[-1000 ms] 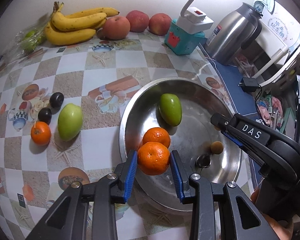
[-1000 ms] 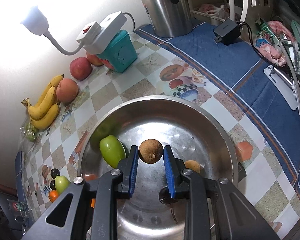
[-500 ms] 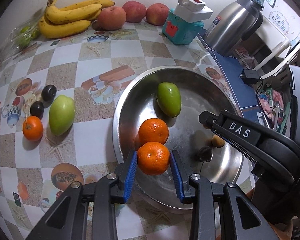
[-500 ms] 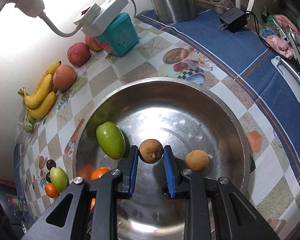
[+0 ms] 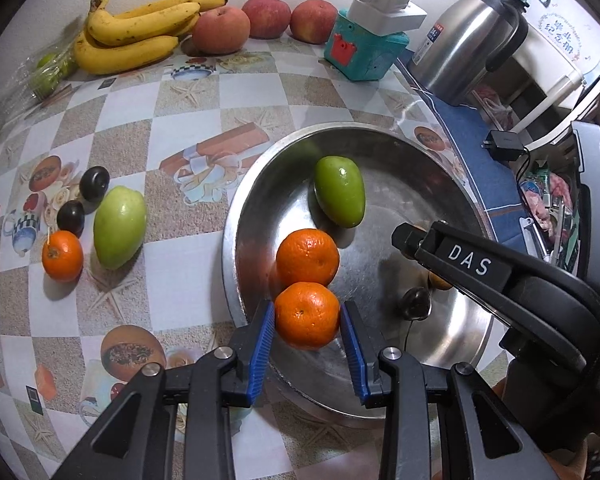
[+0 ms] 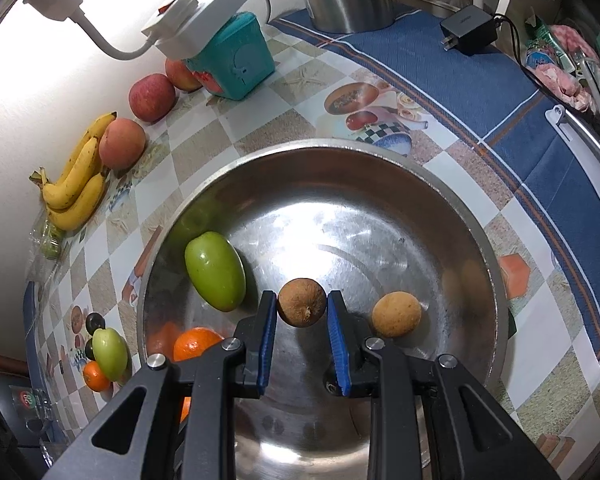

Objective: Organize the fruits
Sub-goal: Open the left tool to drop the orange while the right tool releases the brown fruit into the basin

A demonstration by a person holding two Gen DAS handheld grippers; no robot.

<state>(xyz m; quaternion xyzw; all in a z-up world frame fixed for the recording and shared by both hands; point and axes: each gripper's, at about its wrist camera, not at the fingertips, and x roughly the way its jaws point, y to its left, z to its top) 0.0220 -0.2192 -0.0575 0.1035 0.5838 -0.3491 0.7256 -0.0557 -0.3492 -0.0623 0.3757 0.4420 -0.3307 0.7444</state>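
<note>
My left gripper (image 5: 307, 322) is shut on an orange (image 5: 307, 314), held over the near left edge of a steel bowl (image 5: 244, 216). A second orange (image 5: 308, 256) and a green mango (image 5: 339, 190) lie in the bowl. My right gripper (image 6: 302, 314) is shut on a small brown round fruit (image 6: 301, 302) just above the bowl's floor (image 6: 340, 240). A tan round fruit (image 6: 396, 314) lies beside it on the right. The green mango (image 6: 214, 270) lies to its left.
On the table left of the bowl lie a green mango (image 5: 119, 226), a small orange (image 5: 62, 255) and two dark plums (image 5: 94, 182). Bananas (image 5: 136, 36) and apples (image 5: 220, 28) line the back wall. A teal box (image 5: 360, 54) and steel kettle (image 5: 472, 40) stand behind the bowl.
Both grippers have sunk lower toward the bowl, each keeping hold of its fruit. The left one has shifted slightly over the bowl's near rim.
</note>
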